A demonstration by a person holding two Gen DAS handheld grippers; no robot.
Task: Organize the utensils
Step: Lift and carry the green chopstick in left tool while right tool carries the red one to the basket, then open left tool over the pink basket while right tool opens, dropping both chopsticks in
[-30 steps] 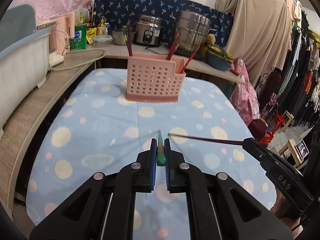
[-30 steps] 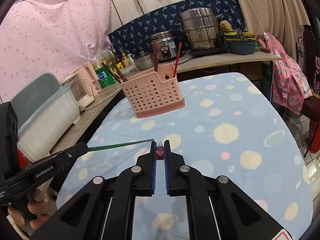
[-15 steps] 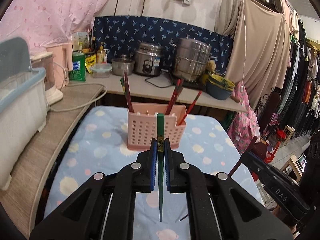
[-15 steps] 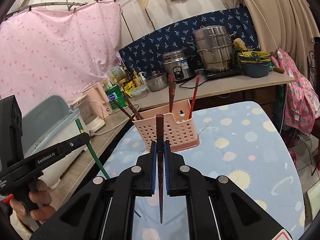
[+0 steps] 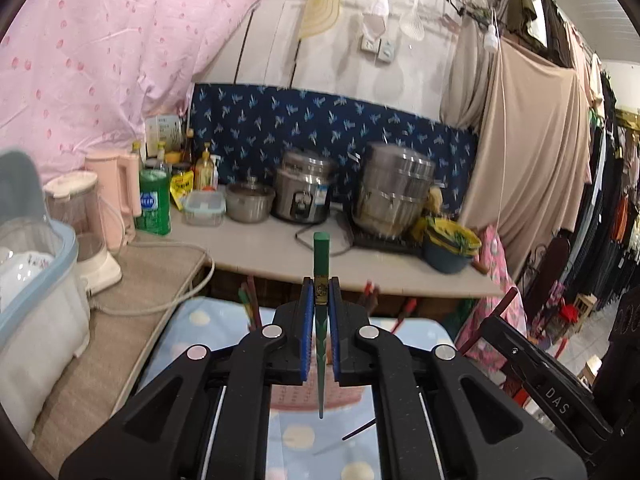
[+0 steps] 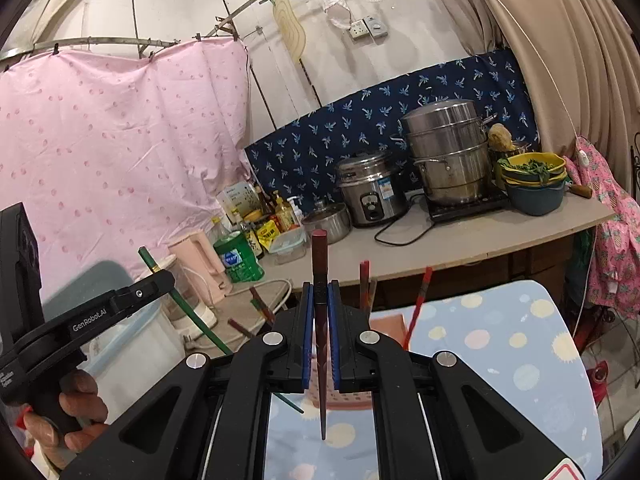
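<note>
Green plastic chopstick [image 5: 321, 264] pinched upright in the closed left gripper [image 5: 320, 296], dark red chopstick [image 6: 319, 264] likewise in the right gripper [image 6: 319, 300], tips down for dropping into the pink perforated basket [image 6: 384, 326] below.

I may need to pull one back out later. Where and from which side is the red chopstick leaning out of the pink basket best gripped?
Grip the red chopstick on its bare upper shaft, coming from above, jaws across it. Its lower end sits inside the pink basket, and its top leans right, apart from the others.
</note>
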